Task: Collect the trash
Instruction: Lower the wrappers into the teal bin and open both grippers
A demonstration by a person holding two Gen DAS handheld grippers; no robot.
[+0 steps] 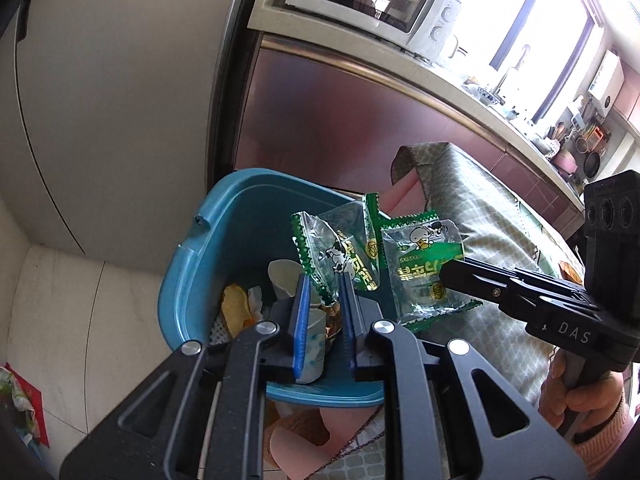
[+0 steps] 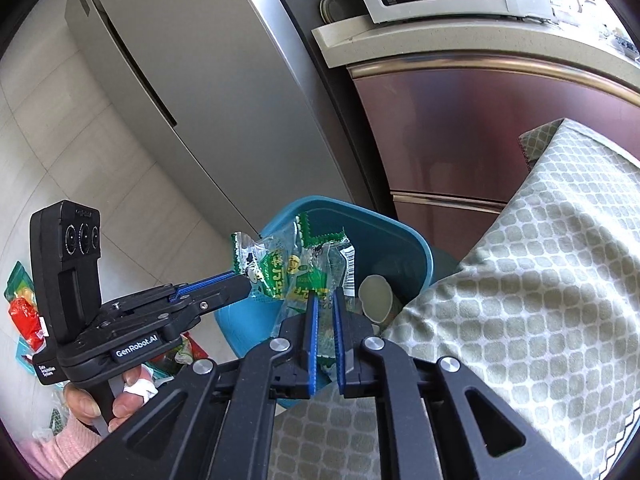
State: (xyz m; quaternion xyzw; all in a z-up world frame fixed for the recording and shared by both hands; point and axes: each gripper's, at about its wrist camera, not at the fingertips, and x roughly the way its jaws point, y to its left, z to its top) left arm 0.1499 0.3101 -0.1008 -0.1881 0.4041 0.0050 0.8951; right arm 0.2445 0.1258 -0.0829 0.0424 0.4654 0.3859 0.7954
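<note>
A tall grey refrigerator stands beside the maroon cabinets, with a white microwave oven on the stone counter above them. A table under a green lattice-patterned cloth has a blue plastic waste bin just beside its corner, holding a paper cup and scraps. Over the bin's open top, the left gripper pinches one clear green-edged snack wrapper. The right gripper clamps a second green snack wrapper touching the first.
</note>
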